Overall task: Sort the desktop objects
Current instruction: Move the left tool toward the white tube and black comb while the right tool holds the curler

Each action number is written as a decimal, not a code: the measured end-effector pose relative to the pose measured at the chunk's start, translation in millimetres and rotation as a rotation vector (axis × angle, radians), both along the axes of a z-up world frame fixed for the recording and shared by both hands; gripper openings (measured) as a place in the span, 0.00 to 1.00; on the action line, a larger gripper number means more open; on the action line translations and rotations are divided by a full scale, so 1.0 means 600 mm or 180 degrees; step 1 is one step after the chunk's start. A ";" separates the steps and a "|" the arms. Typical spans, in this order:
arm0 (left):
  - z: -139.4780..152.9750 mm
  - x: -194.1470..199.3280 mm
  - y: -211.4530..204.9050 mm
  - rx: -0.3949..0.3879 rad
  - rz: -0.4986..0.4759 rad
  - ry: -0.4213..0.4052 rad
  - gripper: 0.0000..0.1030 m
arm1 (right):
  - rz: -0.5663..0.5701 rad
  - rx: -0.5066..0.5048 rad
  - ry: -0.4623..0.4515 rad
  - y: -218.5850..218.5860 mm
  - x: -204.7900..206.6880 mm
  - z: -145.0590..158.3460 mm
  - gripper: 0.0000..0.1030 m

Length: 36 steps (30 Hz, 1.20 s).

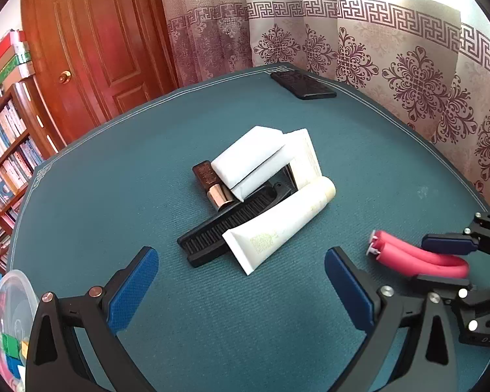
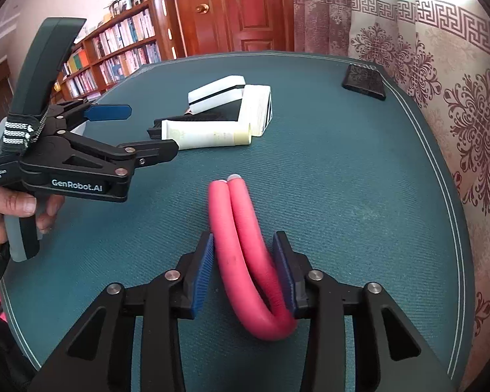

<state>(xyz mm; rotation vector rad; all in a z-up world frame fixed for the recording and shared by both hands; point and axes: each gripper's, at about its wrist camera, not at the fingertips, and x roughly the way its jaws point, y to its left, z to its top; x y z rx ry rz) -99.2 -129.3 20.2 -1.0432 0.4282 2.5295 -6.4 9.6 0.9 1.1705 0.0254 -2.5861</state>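
Note:
A pile sits mid-table: a white tube [image 1: 277,225] lying over a black comb [image 1: 209,235], a brown bottle with a copper cap [image 1: 210,184], white boxes [image 1: 251,156] and a cream tube [image 1: 307,160]. My left gripper [image 1: 241,281] stands open just short of the pile, nothing between its fingers; from the right wrist it shows as the left gripper [image 2: 153,130]. A folded pink foam roller [image 2: 241,245] lies near the right edge, pinched near its bend by my right gripper [image 2: 245,271]. The roller [image 1: 408,251] and right gripper [image 1: 441,263] also show from the left wrist.
A black phone-like slab [image 1: 302,85] lies at the far table corner by the patterned curtain [image 1: 408,75]. A clear lidded plastic tub [image 1: 13,307] with coloured bits stands at the near left. Bookshelf [image 1: 6,150] and wooden door [image 1: 98,42] lie beyond the teal table [image 1: 114,179].

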 end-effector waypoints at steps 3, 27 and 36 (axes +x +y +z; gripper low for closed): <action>-0.002 -0.012 0.009 0.0028 -0.0051 0.0005 0.99 | -0.0121 -0.0089 0.0005 0.012 0.010 0.002 0.35; -0.028 -0.014 0.087 0.0061 -0.0494 -0.0419 0.99 | -0.0400 -0.0431 -0.0024 0.064 0.045 -0.004 0.35; -0.018 -0.003 0.122 0.0077 -0.0610 -0.0404 0.99 | -0.0431 -0.0477 -0.0017 0.072 0.047 -0.004 0.36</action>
